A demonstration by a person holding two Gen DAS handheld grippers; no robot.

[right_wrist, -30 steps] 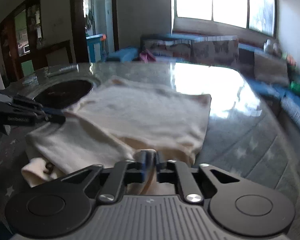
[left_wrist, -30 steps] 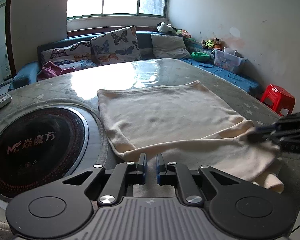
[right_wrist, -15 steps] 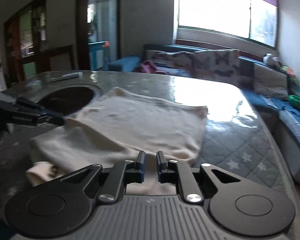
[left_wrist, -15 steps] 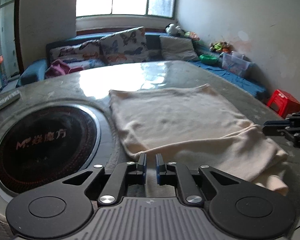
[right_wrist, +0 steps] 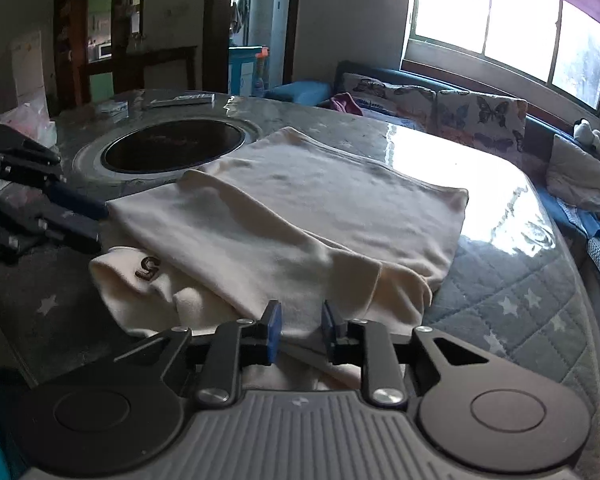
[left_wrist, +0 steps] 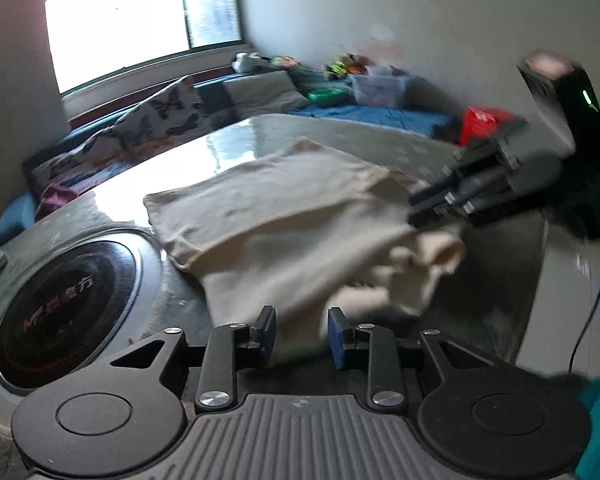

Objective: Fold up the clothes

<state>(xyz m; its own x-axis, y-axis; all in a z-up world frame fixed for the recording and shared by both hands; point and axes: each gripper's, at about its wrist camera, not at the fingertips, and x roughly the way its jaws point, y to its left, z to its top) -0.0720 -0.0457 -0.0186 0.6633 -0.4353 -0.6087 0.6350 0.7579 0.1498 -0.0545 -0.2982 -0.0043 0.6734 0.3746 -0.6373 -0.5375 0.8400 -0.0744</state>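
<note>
A cream garment (right_wrist: 300, 216) is seen spread on the quilted, glass-topped table (right_wrist: 512, 280), partly folded, with its far part flat toward the table's window side and its near part bunched in layers at the near edge. A sleeve end carrying a dark "5" mark (right_wrist: 148, 268) is turned out at the near edge, toward the side of the round black cooktop (right_wrist: 172, 146) set into the table.

The right gripper (right_wrist: 298, 334) is held at the near edge with its blue-padded fingers spread apart; the garment's bunched hem lies between and just ahead of them, and whether the pads touch the cloth cannot be told. The left gripper (left_wrist: 300, 334) is likewise spread, with the blurred near fold of the garment (left_wrist: 292, 232) lying between its fingertips. In the right wrist view, the left gripper's fingers (right_wrist: 76, 200) are seen at the garment's corner nearest the cooktop, just beside the cloth.
</note>
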